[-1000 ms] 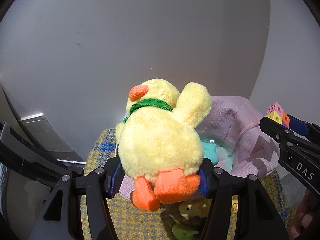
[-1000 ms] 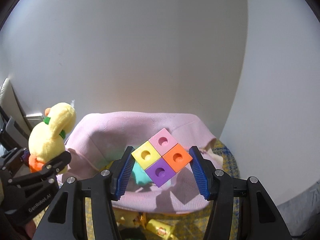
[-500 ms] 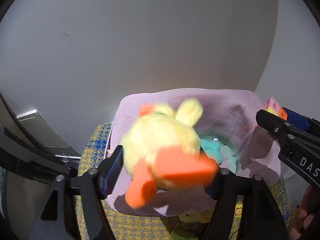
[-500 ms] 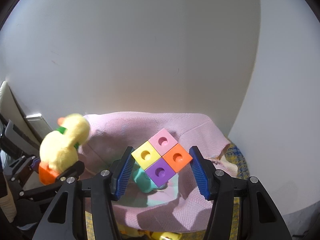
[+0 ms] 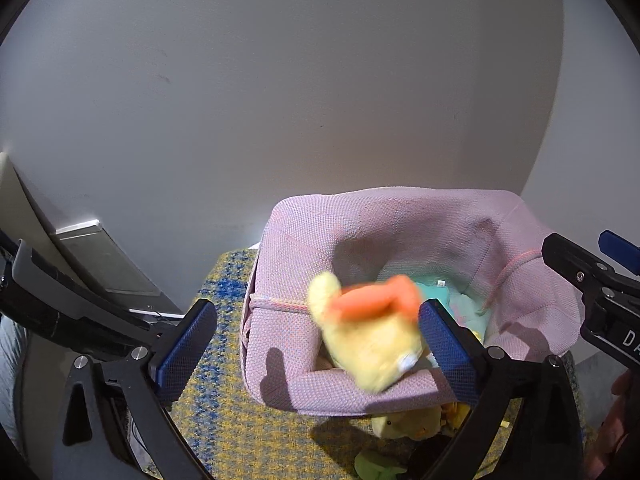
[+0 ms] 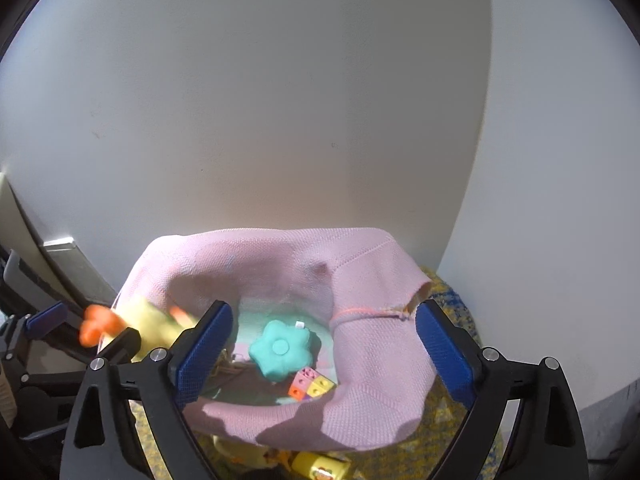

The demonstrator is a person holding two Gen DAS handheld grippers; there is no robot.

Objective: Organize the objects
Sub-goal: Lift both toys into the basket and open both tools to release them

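I have both claws spread wide over the pink fabric basket (image 6: pixel 360 412), and neither one grasps anything. The left gripper (image 5: pixel 316 344) is released, its blue pads well apart; the plush duck (image 5: pixel 372 336) shows as a blurred yellow and orange shape between them, over the near left corner of the basket and touching neither pad as far as I can tell, so I judge it is dropping in. The right gripper (image 6: pixel 324 348) is released too, and the cube of coloured blocks (image 6: pixel 311 387) lies on the basket floor, just beside the teal flower plush (image 6: pixel 280 350).

To do this step well, I judge I should hold both claws level above the rim until the duck settles, since it sits close to the near wall and could catch on it or tip out. Then I would lift straight up so the fingers do not snag the soft, sagging wall or its pink cord.

My count: one basket, one duck, one block cube, one teal flower. On the yellow and blue checked cloth (image 5: pixel 224 400) in front of the basket I see one small yellow toy (image 5: pixel 408 426) and one green toy (image 5: pixel 376 468) in the left view, and one yellow block with a printed face (image 6: pixel 320 466) in the right view; other bits there are too hidden to count
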